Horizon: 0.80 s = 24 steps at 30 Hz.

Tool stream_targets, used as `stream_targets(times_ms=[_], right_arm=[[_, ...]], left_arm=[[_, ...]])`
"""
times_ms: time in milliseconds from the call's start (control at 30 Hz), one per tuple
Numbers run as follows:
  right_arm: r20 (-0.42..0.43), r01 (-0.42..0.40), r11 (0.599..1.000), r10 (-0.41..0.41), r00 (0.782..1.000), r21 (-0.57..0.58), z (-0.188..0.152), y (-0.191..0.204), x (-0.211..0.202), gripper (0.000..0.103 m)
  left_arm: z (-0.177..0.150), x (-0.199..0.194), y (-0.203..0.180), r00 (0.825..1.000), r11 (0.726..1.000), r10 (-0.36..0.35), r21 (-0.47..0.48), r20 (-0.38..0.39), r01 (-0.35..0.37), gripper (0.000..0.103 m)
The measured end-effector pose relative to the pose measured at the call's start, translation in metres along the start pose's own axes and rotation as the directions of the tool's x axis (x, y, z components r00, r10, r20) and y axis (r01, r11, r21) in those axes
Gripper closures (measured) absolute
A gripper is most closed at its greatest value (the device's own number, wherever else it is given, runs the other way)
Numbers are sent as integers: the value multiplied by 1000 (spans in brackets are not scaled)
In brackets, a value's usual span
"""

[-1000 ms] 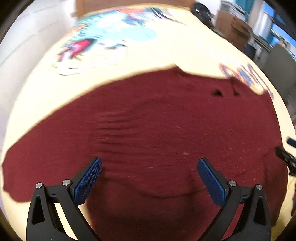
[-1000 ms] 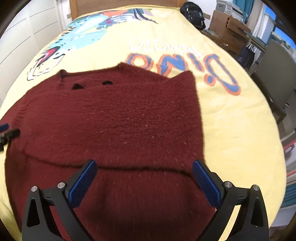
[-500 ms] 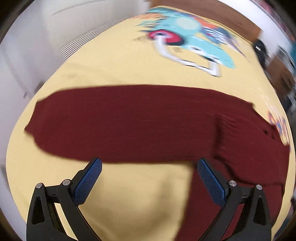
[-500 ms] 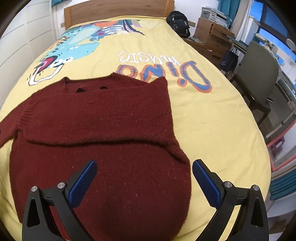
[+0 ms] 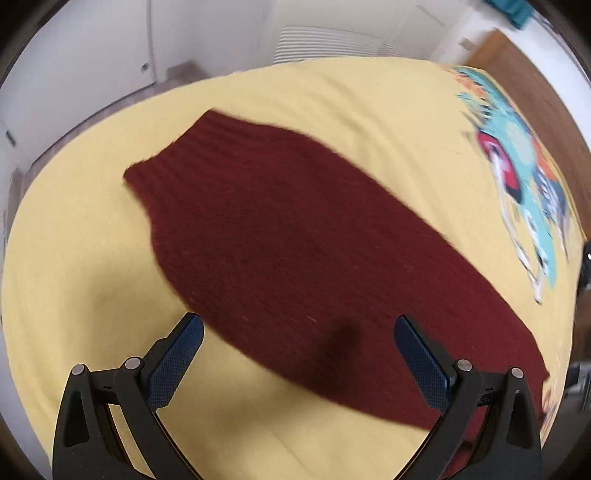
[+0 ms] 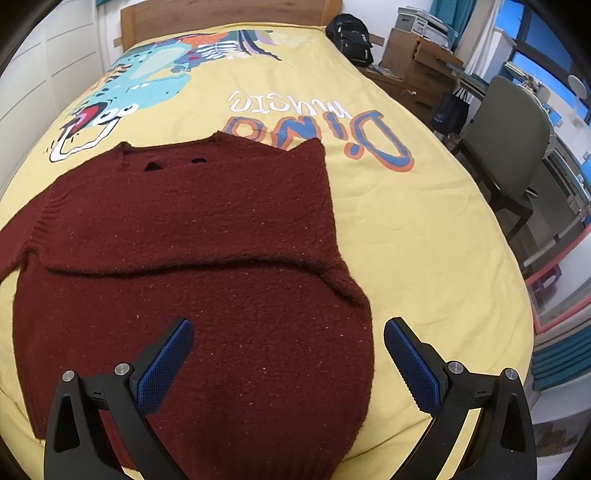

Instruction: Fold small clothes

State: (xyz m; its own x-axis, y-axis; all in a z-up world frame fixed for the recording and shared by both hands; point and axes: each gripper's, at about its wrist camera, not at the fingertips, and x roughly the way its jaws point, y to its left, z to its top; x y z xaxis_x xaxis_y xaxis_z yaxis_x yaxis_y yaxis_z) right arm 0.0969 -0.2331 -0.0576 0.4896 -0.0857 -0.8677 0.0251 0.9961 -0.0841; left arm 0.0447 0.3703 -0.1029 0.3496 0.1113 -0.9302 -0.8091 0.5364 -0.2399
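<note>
Left sleeve: dark red knit, stretched out flat across the yellow bedspread; ribbed cuff end toward the far left edge of the bed; view is motion-blurred
Left gripper: blue-padded fingers spread wide apart, holding nothing; poised above the sleeve's near edge; a dark shadow lies on the knit between them
Sweater: dark red, lying flat on the bed, neckline toward the headboard; two small dark holes just below the neckline; the right sleeve is folded across the chest, its lower edge forming a horizontal ridge over the body; hem nearest the camera
Right gripper: fingers apart, empty; hovering over the lower right part of the sweater body; right finger lines up with the garment's right edge
Bedspread print: dinosaur graphic beyond the left shoulder; "Dino music" lettering beyond the right shoulder, upside down from this side
Room, right side: black backpack, wooden drawers, grey chair beside the bed
</note>
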Motion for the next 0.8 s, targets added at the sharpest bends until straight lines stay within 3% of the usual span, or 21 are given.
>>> stream_targets(times_ms=[133, 233, 300, 367, 433, 467, 567, 667, 800], right_arm=[[-16, 1, 1000, -1, 1000, -8, -1, 2, 7, 1], [-24, 6, 1000, -6, 1000, -8, -1, 1, 11, 1], [-27, 9, 1000, -9, 1000, -6, -1, -1, 14, 0], [-28, 9, 1000, -9, 1000, 0, -1, -2, 16, 1], [-27, 5, 1000, -5, 1000, 4, -1, -2, 17, 1], [-26, 1, 1000, -1, 1000, 2, -1, -2, 17, 1], [-19, -6, 1000, 6, 1000, 0, 0, -2, 16, 1], [-6, -10, 1000, 10, 1000, -2, 4, -2, 15, 1], [22, -25, 1000, 25, 999, 9, 11, -4, 12, 1]], left_arm=[[5, 23, 12, 997, 1000, 28, -5, -65, -29, 2], [8, 22, 14, 999, 999, 26, 38, -44, -25, 5], [11, 19, 12, 999, 998, 14, 69, -33, -12, 24], [15, 13, 10, 1000, 996, 4, 87, -17, -2, 65], [18, 9, 5, 999, 994, -35, 104, -24, 38, 92], [19, 5, 3, 997, 990, -67, 121, -36, 71, 92], [14, -16, -14, 998, 974, -69, 217, 1, 67, 93], [-1, -42, -37, 992, 953, -125, 281, 27, 112, 93], [-35, -90, -75, 980, 893, -194, 423, 54, 153, 93]])
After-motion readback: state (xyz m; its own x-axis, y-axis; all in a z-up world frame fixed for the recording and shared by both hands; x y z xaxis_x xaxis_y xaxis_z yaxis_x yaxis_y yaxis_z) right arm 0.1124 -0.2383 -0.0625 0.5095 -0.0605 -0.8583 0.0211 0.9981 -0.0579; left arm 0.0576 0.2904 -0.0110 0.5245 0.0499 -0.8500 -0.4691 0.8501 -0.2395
